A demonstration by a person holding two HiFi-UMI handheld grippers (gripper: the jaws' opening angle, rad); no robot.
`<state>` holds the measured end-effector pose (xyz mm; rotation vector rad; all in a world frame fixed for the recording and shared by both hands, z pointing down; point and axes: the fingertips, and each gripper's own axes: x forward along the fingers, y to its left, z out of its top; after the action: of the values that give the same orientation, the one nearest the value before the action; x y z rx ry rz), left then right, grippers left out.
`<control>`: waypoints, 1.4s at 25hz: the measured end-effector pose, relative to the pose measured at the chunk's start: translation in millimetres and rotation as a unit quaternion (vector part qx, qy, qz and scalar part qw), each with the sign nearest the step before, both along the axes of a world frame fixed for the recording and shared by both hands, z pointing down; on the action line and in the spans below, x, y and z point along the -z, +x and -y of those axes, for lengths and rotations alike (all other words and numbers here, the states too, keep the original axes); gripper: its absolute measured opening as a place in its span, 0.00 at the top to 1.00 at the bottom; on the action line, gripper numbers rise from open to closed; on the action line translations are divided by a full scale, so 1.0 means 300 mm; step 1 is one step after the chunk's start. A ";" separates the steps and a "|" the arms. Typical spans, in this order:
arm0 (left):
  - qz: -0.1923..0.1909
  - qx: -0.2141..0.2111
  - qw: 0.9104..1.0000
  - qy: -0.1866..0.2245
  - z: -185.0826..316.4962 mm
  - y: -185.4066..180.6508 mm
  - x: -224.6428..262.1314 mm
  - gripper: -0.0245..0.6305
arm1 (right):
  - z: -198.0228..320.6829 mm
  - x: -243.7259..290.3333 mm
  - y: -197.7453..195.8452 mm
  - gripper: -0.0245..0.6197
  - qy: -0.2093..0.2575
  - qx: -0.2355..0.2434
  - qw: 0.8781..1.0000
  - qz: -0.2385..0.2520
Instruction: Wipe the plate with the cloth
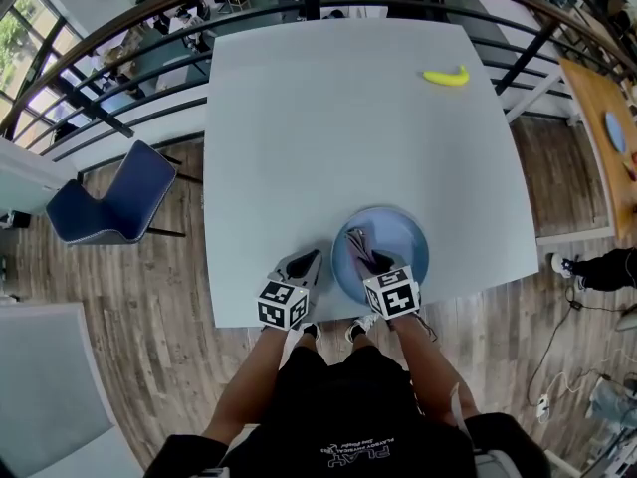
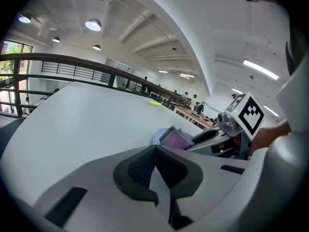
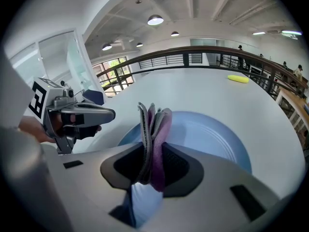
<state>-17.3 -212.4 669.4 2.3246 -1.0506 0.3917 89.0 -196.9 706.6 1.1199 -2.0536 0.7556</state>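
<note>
Right hand-held gripper point(image 3: 153, 154) around half-hidden cloth point(image 3: 155, 122)

Left tongs point(image 2: 155, 152) empty, jaws together; right tongs point(image 3: 153, 154) clamped on cloth point(image 3: 155, 121).

pale grey table point(image 1: 299, 147) on a wood floor, blue plate point(image 1: 410, 242) at its near edge, yellow banana point(image 1: 445, 77) near far right corner, well apart from plate
</note>
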 end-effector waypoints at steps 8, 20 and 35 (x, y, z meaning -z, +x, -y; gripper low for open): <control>0.000 0.007 1.000 -0.002 -0.015 -0.031 -0.008 0.94 | -0.057 -0.038 -0.079 0.78 -0.019 0.022 1.000 0.003; 0.010 -0.020 1.000 0.012 -0.018 0.025 0.020 0.94 | -0.028 -0.046 0.025 0.78 -0.025 -0.017 1.000 0.002; 0.001 -0.028 1.000 0.008 -0.023 0.082 0.024 0.94 | 0.015 -0.041 0.267 0.78 -0.020 -0.071 0.996 -0.050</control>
<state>7.2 -205.6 662.2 2.3727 -0.9937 0.4093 169.0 -201.5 719.0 1.2647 -1.8829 0.7888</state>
